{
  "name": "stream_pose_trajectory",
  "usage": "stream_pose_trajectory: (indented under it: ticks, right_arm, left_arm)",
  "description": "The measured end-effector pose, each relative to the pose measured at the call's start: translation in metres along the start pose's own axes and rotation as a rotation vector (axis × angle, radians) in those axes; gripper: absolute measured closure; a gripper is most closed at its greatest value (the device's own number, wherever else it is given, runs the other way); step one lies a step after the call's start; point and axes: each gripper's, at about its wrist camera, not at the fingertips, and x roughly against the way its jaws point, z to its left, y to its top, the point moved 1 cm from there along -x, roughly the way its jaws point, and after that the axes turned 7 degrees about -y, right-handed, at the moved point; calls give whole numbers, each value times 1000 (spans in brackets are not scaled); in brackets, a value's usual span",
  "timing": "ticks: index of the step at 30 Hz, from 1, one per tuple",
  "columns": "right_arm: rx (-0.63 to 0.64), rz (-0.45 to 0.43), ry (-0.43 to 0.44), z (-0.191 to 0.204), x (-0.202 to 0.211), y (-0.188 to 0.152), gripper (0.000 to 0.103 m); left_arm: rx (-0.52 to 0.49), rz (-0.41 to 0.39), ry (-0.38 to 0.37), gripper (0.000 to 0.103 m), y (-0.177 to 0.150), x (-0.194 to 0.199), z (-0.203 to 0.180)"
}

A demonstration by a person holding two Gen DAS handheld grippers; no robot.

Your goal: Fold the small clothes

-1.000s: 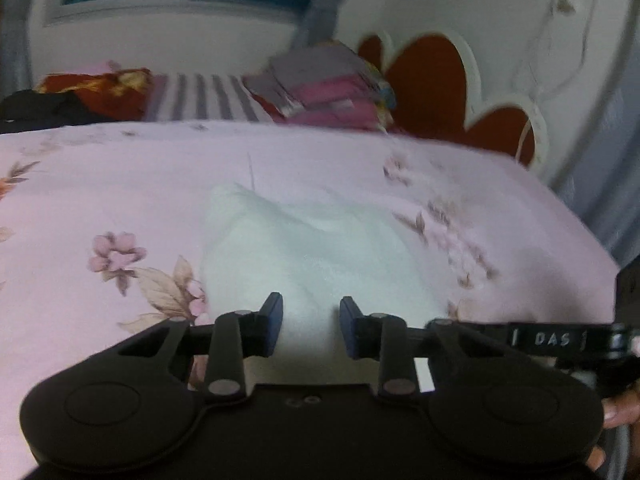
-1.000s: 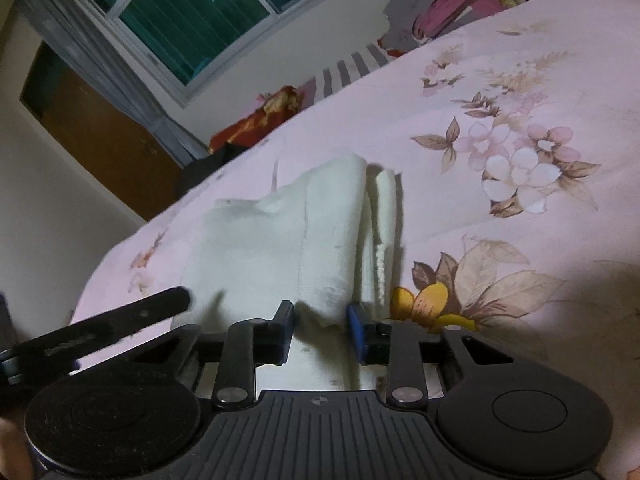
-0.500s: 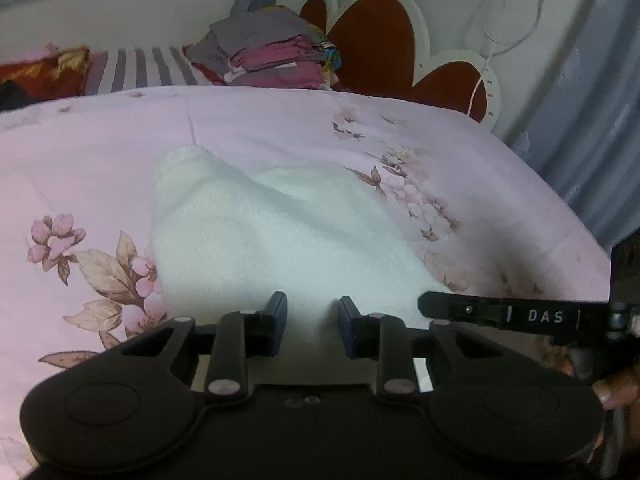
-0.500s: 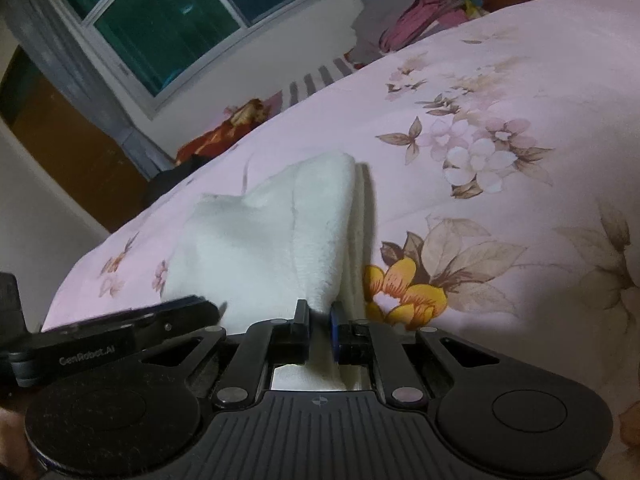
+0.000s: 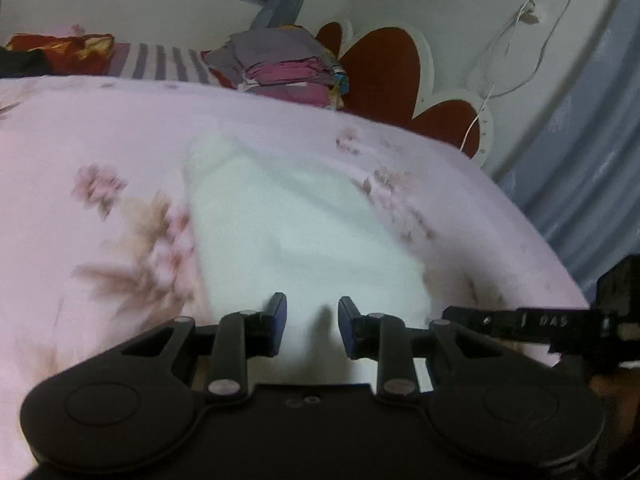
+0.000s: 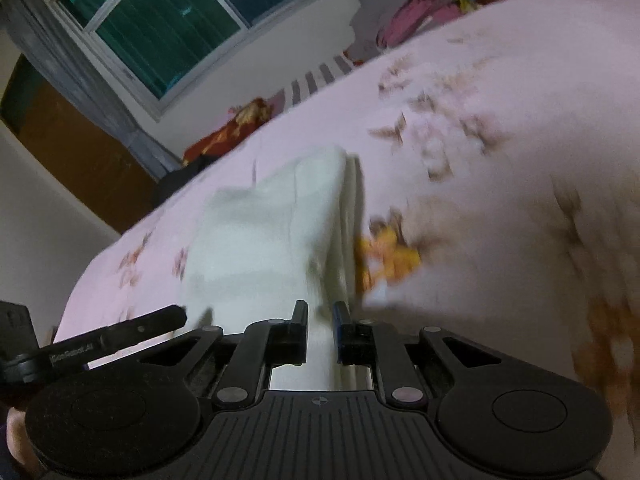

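A small white cloth (image 5: 304,216) lies on the pink flowered bedsheet (image 5: 100,128), partly folded, with a doubled layer along its right side in the right wrist view (image 6: 260,232). My left gripper (image 5: 312,316) hovers over the cloth's near edge, its jaws a little apart, and cloth shows in the gap without the pads pressing it. My right gripper (image 6: 320,320) pinches the near right edge of the cloth; its jaws are narrow and opening slightly, with cloth still between them. Each gripper's finger shows at the edge of the other's view.
A pile of folded clothes (image 5: 280,64) sits at the far end of the bed beside a red heart-shaped headboard (image 5: 384,68). Striped and red bedding (image 5: 152,60) lies at the back left. A window (image 6: 160,20) and a curtain are behind. A hand (image 5: 612,384) holds the right gripper.
The right jaws closed on the cloth's near right edge. Both grippers moved, the cloth now reaches further from the left gripper, and both views are blurred.
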Motion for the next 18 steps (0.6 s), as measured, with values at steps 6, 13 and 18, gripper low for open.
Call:
stream_pose_trajectory:
  ticks: [6, 13, 18]
  right_arm:
    - [1, 15, -6, 4, 10, -28, 90]
    - [16, -14, -8, 6, 15, -33, 60]
    - [33, 17, 17, 5, 12, -34, 61]
  left_arm:
    - [62, 27, 51, 73, -24, 11, 10]
    - [75, 17, 64, 72, -27, 21, 11]
    - [88, 18, 89, 67, -39, 23, 9]
